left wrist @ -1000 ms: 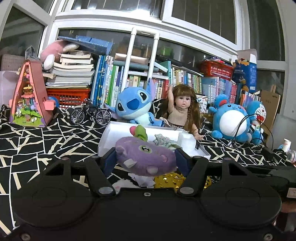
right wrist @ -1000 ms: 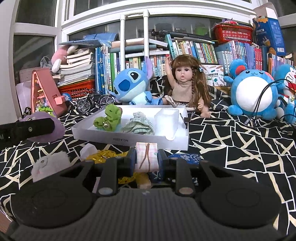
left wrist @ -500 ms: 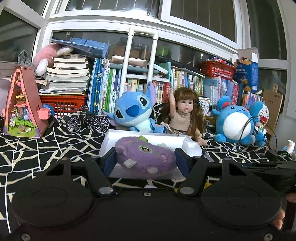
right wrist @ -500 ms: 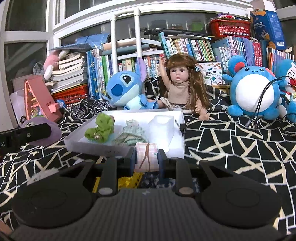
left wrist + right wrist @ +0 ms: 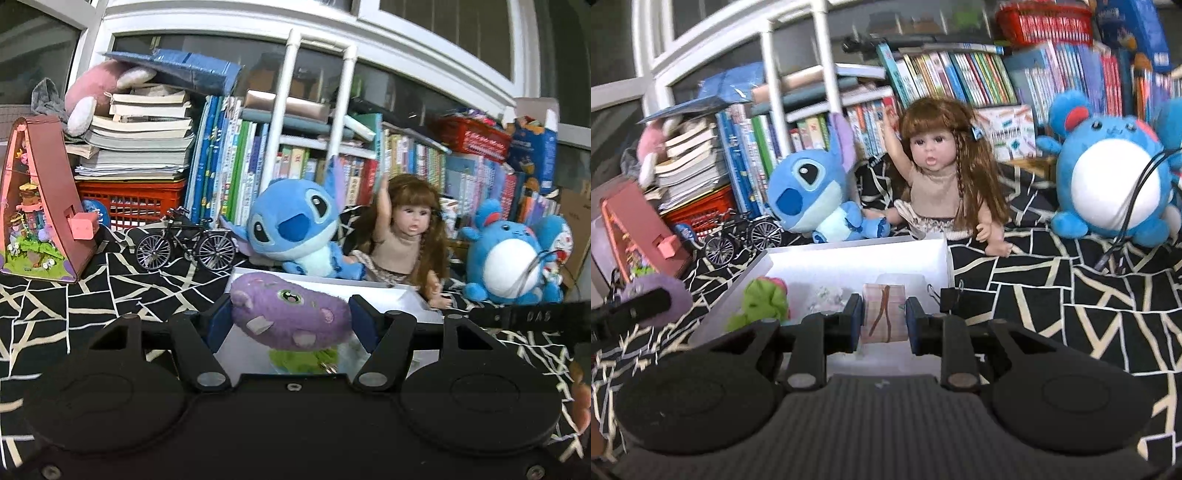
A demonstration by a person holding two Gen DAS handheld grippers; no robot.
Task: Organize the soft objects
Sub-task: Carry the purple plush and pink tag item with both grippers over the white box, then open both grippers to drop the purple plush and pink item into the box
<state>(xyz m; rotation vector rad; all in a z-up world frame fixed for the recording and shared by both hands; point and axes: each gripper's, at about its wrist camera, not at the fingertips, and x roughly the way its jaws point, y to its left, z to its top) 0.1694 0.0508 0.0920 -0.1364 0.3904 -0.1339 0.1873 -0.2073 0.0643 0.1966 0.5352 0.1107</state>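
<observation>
My left gripper (image 5: 290, 314) is shut on a purple plush toy (image 5: 291, 310) with a green eye, held over the near part of the white tray (image 5: 384, 291). My right gripper (image 5: 883, 317) is shut on a small pink checked pouch (image 5: 884, 314) with a brown bow, held above the white tray (image 5: 849, 258). In the tray lie a green plush (image 5: 764, 302), a pale patterned cloth bundle (image 5: 827, 297) and a translucent white block (image 5: 901, 278) behind the pouch. The left gripper with the purple toy (image 5: 653, 295) shows at the right wrist view's left edge.
Behind the tray sit a blue alien plush (image 5: 295, 229), a doll (image 5: 410, 236) and a round blue plush (image 5: 509, 254). A model bicycle (image 5: 184, 243), a pink toy house (image 5: 37, 206) and shelves of books (image 5: 236, 155) stand beyond. A black-and-white patterned cloth (image 5: 1071, 295) covers the table.
Both grippers have moved forward and risen from the table's front over the white tray, each still holding its object. The clutter of small items at the front has dropped out of view.
</observation>
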